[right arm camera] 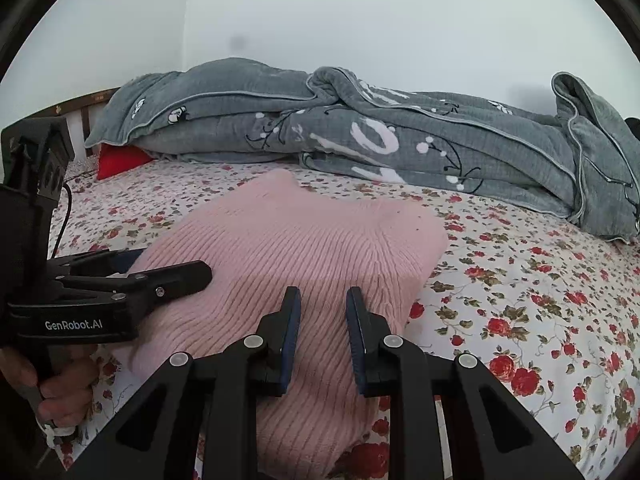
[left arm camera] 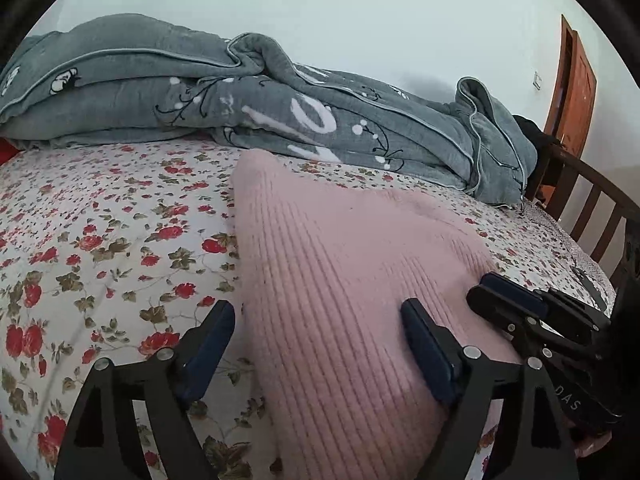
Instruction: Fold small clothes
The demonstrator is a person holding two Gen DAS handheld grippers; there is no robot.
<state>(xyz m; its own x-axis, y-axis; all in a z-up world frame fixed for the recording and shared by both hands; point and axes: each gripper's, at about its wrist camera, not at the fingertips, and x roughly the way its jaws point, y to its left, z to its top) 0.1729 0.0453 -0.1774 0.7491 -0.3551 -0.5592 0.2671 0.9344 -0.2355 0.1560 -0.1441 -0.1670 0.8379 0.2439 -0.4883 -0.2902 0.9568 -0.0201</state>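
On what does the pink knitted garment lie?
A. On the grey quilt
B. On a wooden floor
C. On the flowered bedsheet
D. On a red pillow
C: the pink knitted garment rests flat on the flowered bedsheet, with the grey quilt lying behind it.

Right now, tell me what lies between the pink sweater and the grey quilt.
Only bare flowered bedsheet separates the pink sweater from the grey quilt; nothing else lies there, clearest in the right wrist view.

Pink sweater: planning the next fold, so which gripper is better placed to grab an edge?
Probably left. The left gripper stands wide open astride the left edge of the pink sweater; the right gripper, jaws narrow, sits over knit, astride no edge.
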